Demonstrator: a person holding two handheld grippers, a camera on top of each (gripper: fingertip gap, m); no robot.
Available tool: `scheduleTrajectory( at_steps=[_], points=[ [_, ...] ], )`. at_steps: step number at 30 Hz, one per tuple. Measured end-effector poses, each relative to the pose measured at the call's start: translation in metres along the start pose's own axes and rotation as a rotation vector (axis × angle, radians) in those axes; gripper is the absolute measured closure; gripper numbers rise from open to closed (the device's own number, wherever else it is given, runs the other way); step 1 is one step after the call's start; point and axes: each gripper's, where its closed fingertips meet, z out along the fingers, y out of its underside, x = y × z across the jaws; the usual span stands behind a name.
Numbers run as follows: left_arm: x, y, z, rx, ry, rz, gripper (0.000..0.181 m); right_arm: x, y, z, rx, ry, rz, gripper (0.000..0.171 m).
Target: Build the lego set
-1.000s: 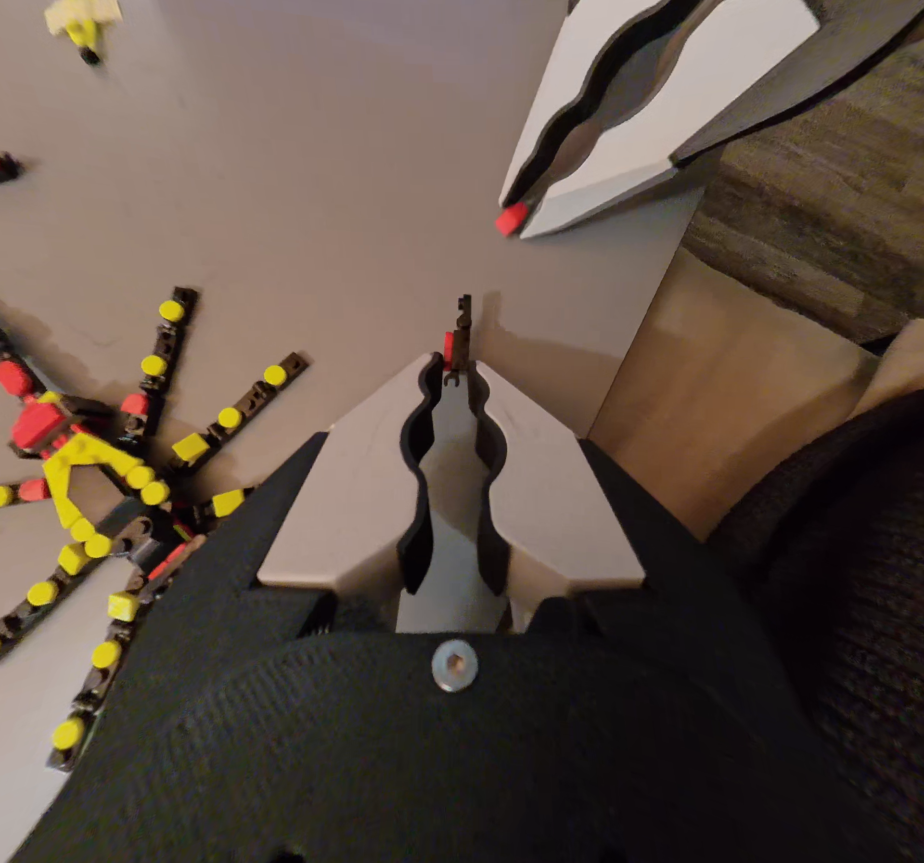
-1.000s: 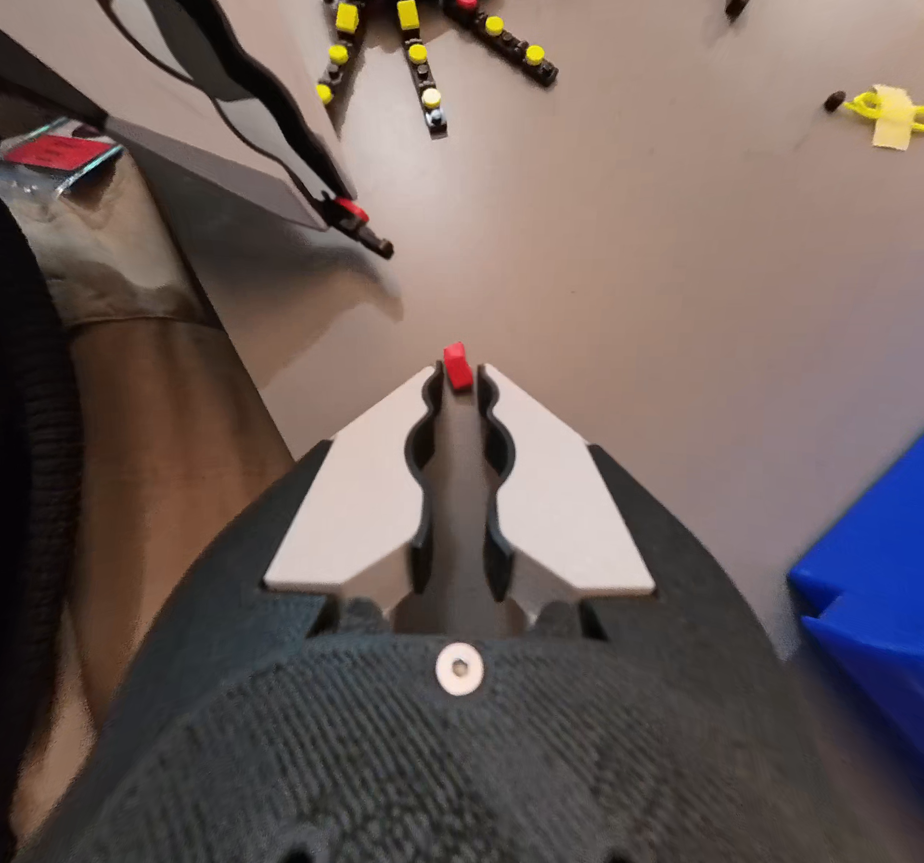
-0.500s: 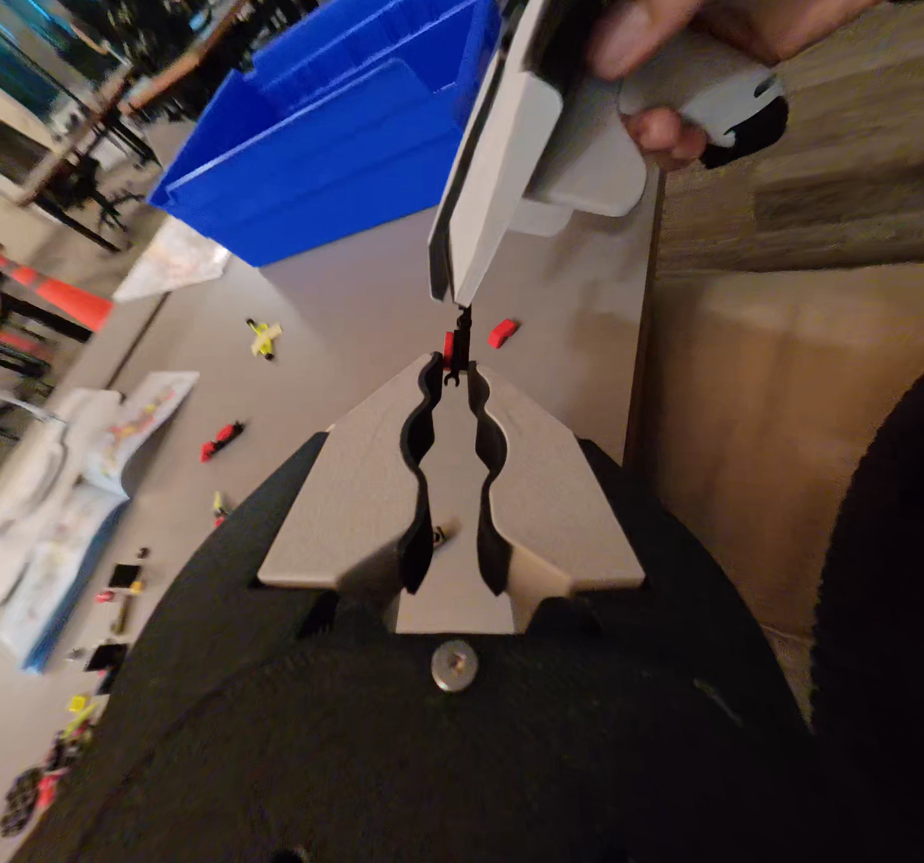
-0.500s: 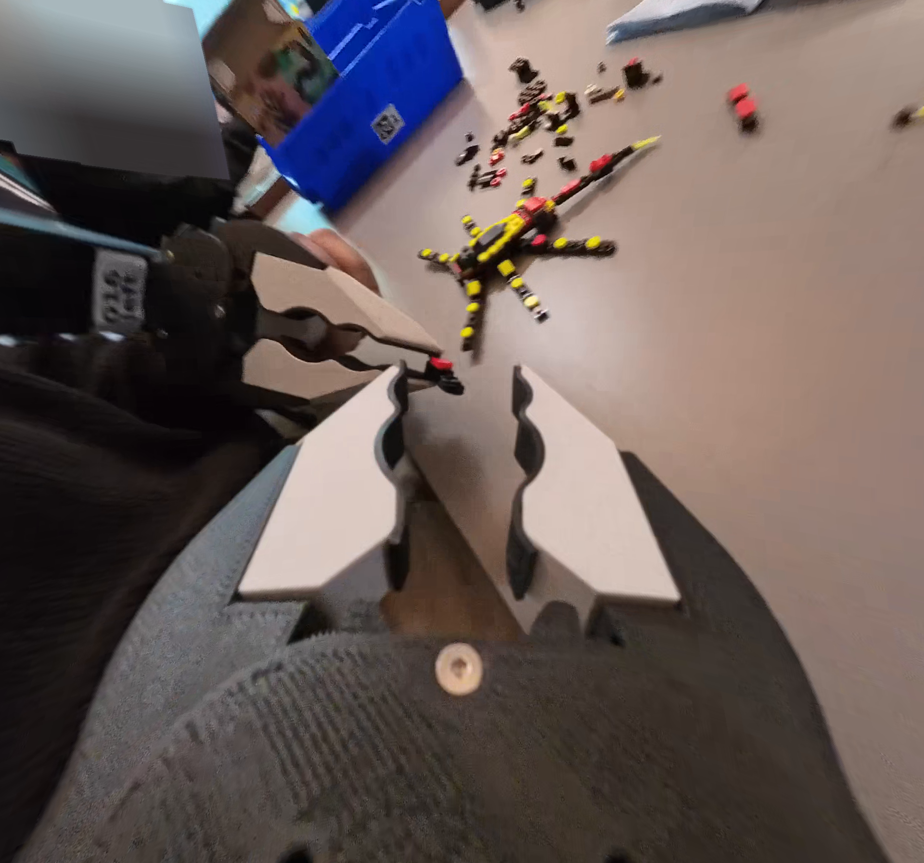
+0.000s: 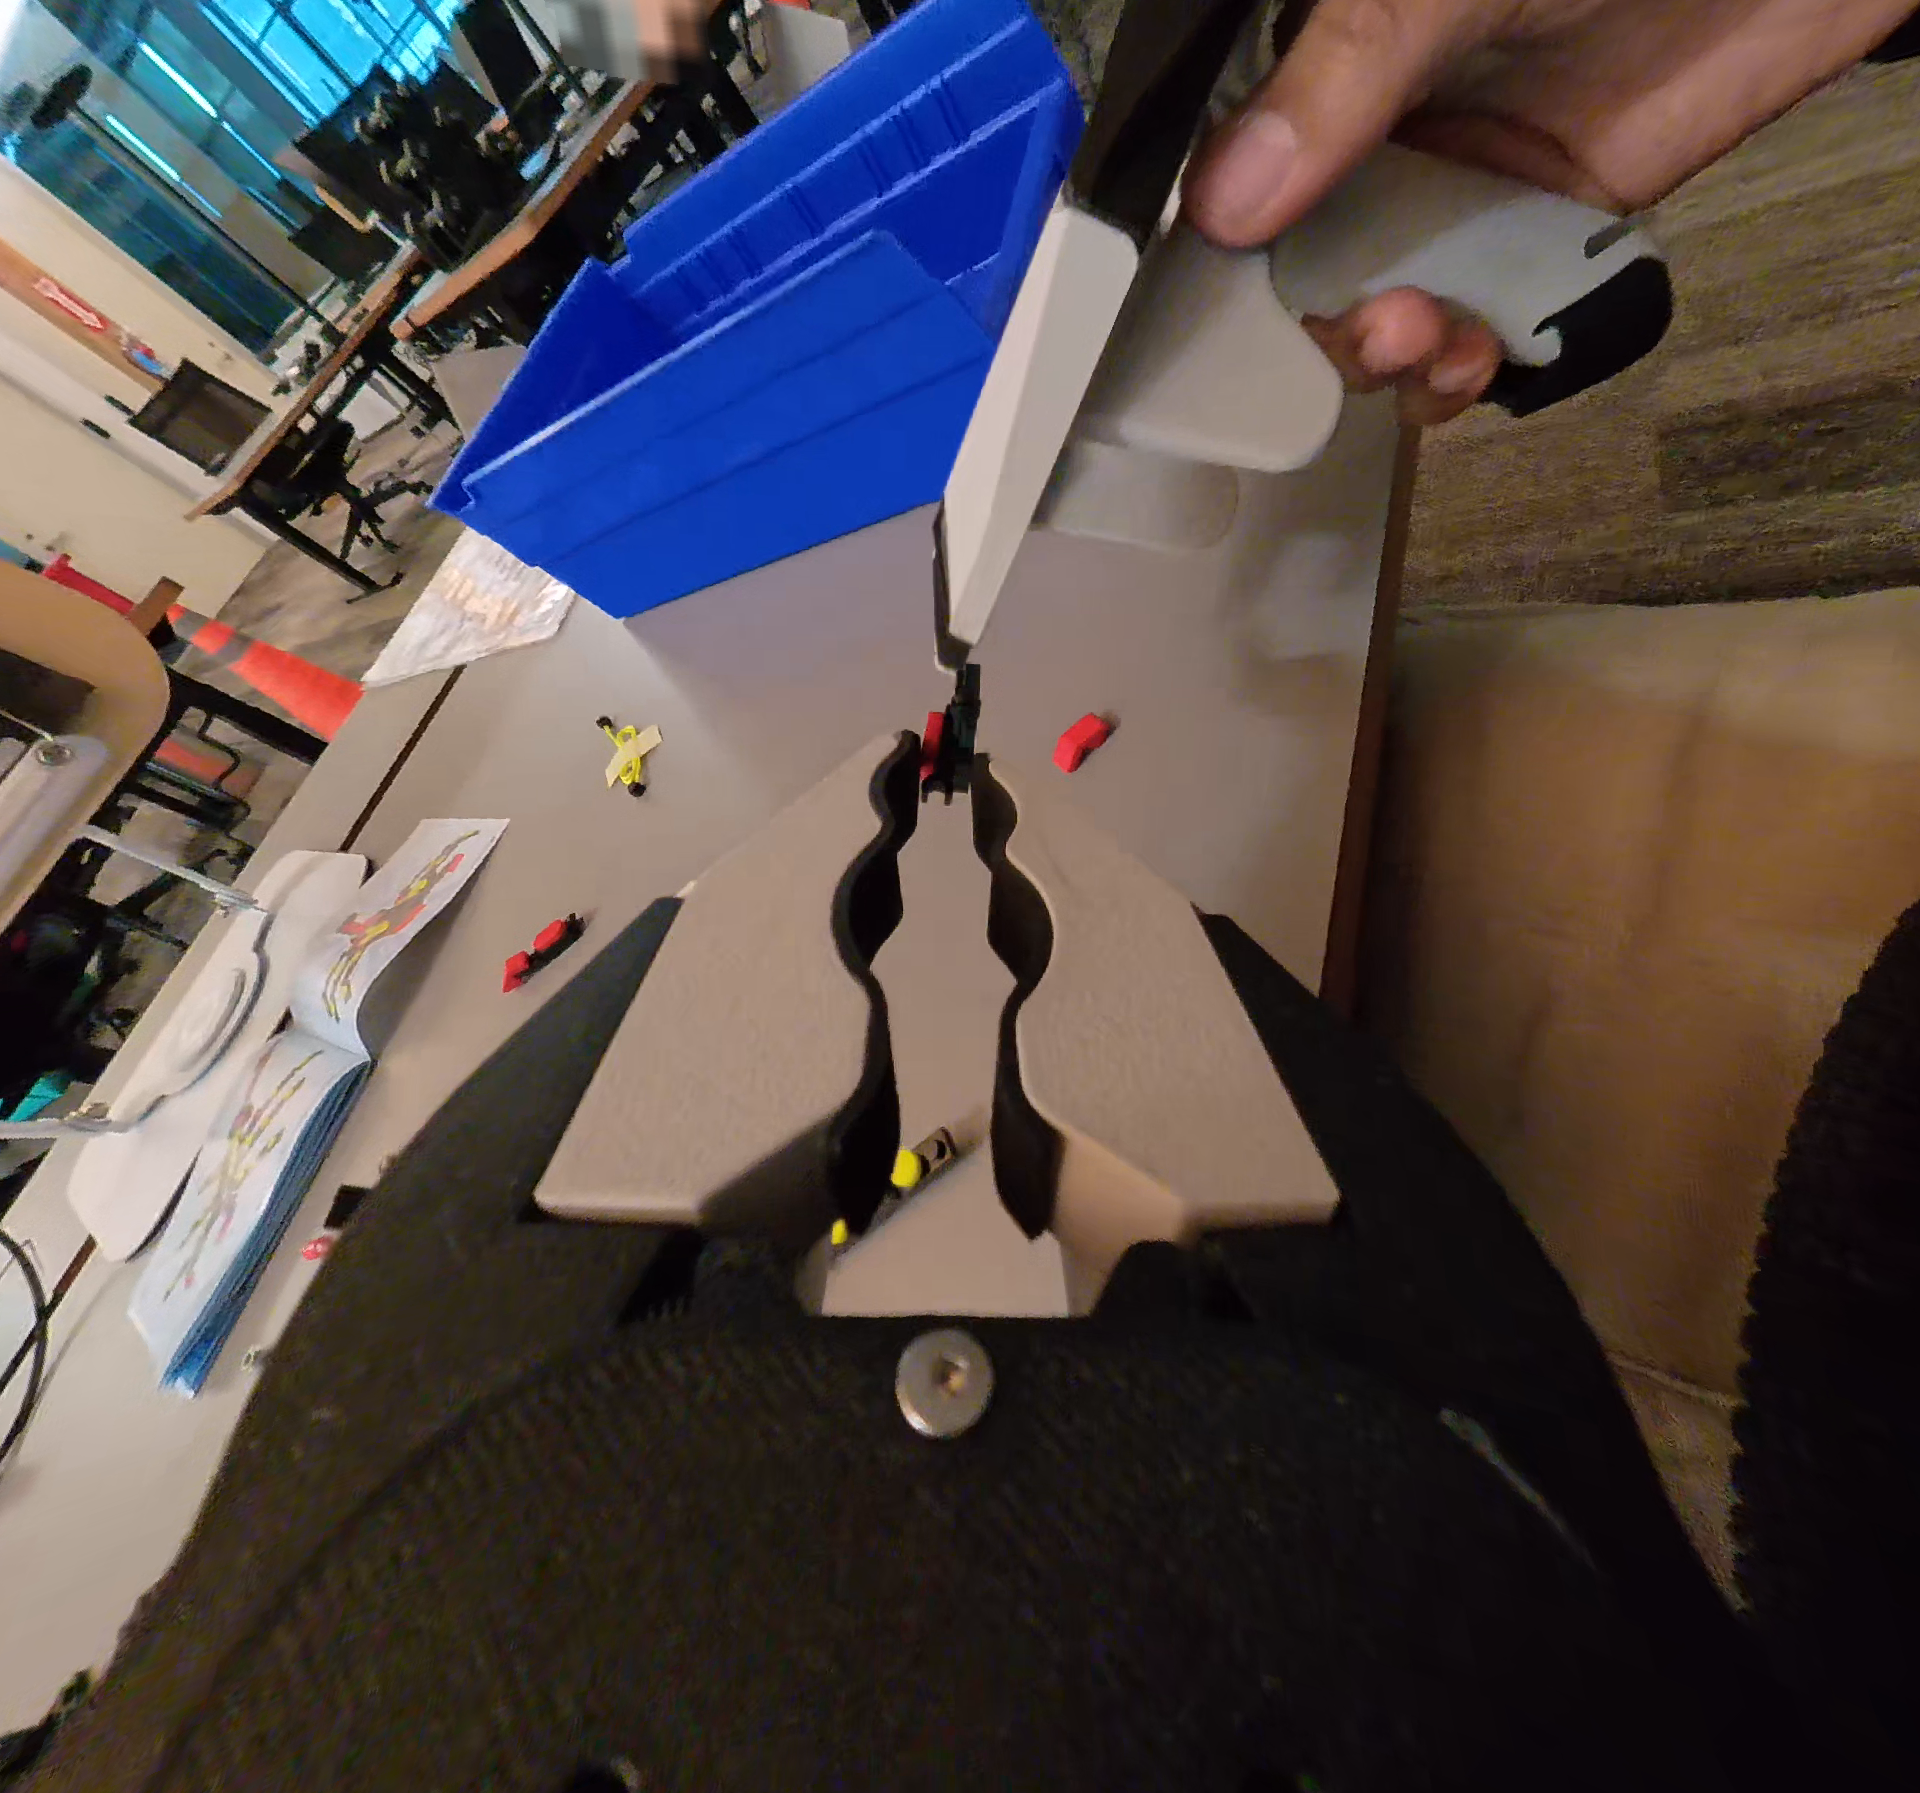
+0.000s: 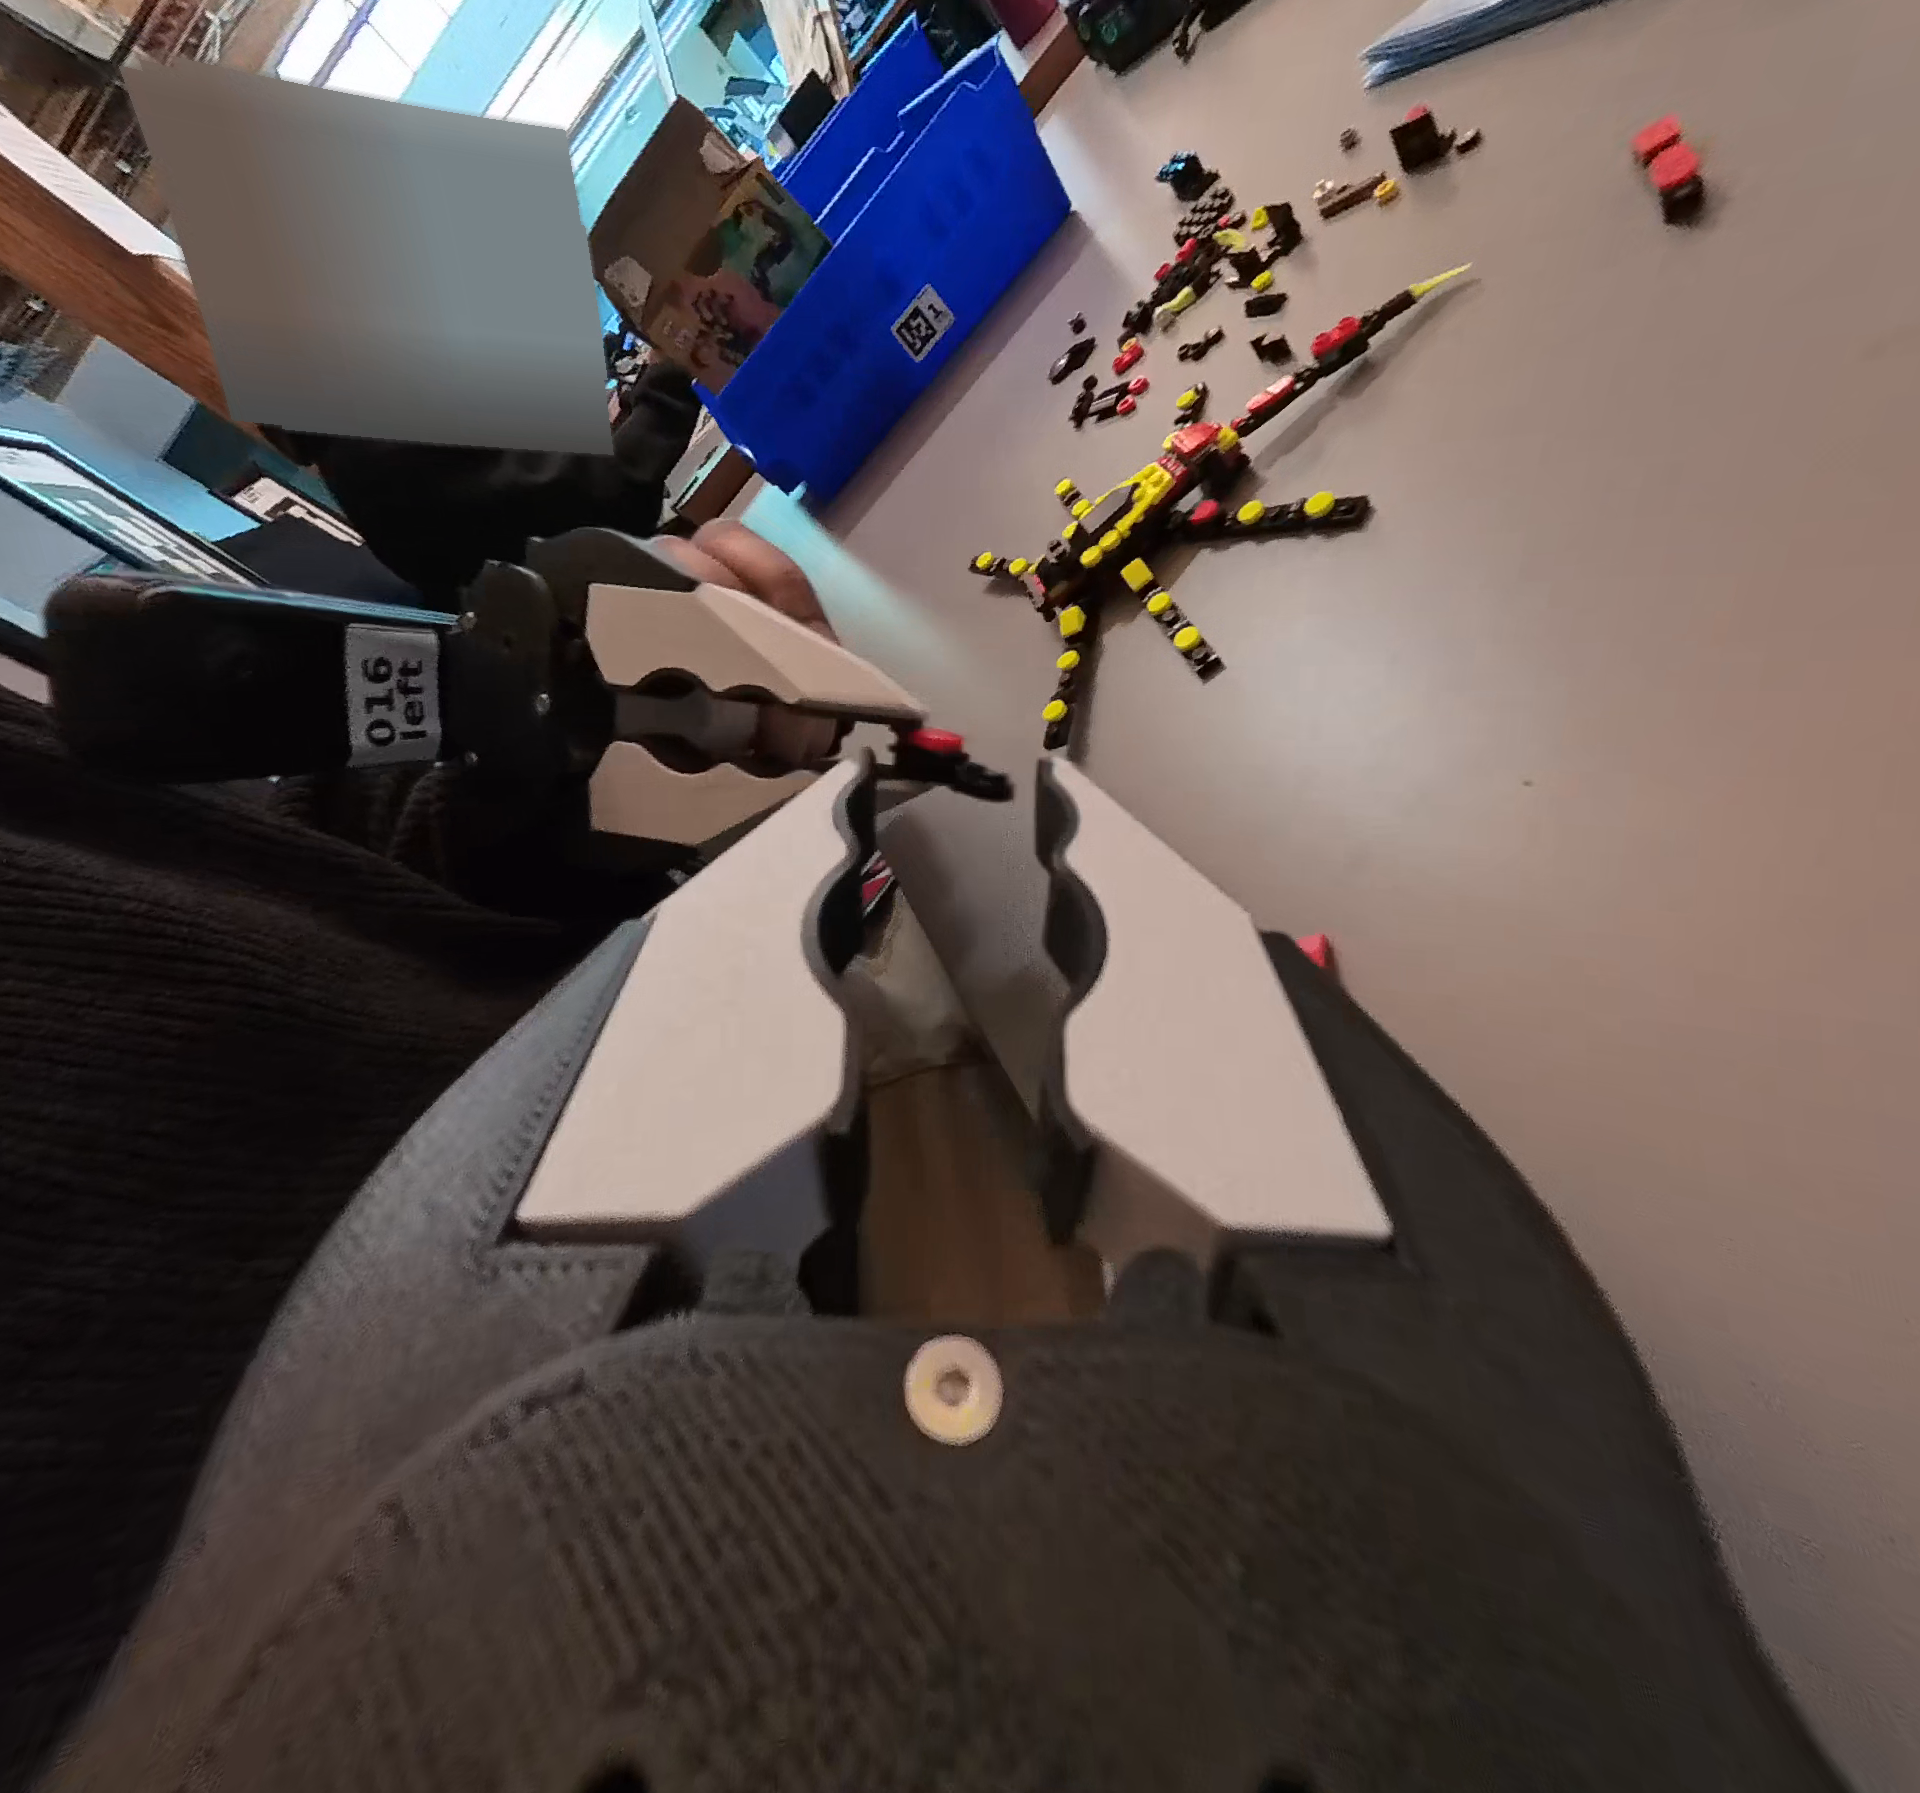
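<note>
My left gripper point(image 5: 943, 769) is shut on a small black lego piece with a red stud point(image 5: 964, 720), held above the table near its front edge. My right gripper point(image 6: 951, 782) is open, and the black piece's free end point(image 6: 982, 787) lies between its fingertips. In the left wrist view the right gripper point(image 5: 951, 637) comes down from above onto the piece's tip. A loose red brick point(image 5: 1081, 741) lies on the table just right of it. The black, yellow and red legged lego model point(image 6: 1153, 517) lies farther out on the table.
A blue bin point(image 5: 779, 341) stands behind the grippers and another blue bin point(image 6: 904, 289) at the table's far side. Loose lego parts point(image 6: 1216, 289), two red bricks point(image 6: 1668, 164), a taped yellow piece point(image 5: 629, 756) and an open instruction booklet point(image 5: 312, 1016) lie around. Left and right tips are no more than a few centimetres apart. Between my right fingertips and the loose red brick point(image 5: 1081, 741) there is roughly 7 cm.
My right gripper opened and let go of the red brick, which now lies on the table. Both grippers tilted up and the right one closed in on the left's black piece.
</note>
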Motion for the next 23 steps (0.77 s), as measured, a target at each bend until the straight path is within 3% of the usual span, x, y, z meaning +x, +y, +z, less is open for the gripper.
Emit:
scheduleTrajectory(
  at_steps=[3,4,5,10,12,14,16,19,23],
  points=[
    [0.000,-0.010,-0.004,0.043,-0.015,0.018,0.173,-0.001,0.001,0.003,0.010,-0.017,0.044,0.132],
    [0.000,-0.011,-0.005,0.048,-0.018,0.022,0.173,-0.005,0.001,0.004,0.014,-0.051,0.064,0.140],
    [-0.001,-0.012,-0.005,0.050,-0.023,0.022,0.173,-0.010,0.001,0.004,0.018,-0.097,0.082,0.159],
    [-0.005,-0.014,-0.006,0.079,-0.019,-0.085,0.171,-0.020,-0.007,0.000,0.063,-0.202,0.120,0.166],
    [-0.008,-0.017,-0.006,0.115,0.016,-0.242,0.146,-0.026,-0.013,-0.002,0.079,-0.234,0.077,0.166],
    [-0.009,-0.023,-0.010,0.166,0.125,-0.476,0.122,-0.033,-0.017,-0.006,0.082,-0.251,-0.047,0.166],
    [-0.016,-0.031,-0.016,0.239,0.266,-0.791,0.108,-0.044,-0.018,-0.011,0.071,-0.273,-0.248,0.166],
    [-0.012,-0.041,-0.026,0.313,0.643,-1.267,0.104,-0.059,-0.008,-0.015,0.030,-0.257,-0.670,0.166],
    [0.014,-0.052,-0.034,0.290,0.975,-1.483,0.101,-0.070,0.005,-0.009,-0.009,-0.208,-0.923,0.166]
  ],
)
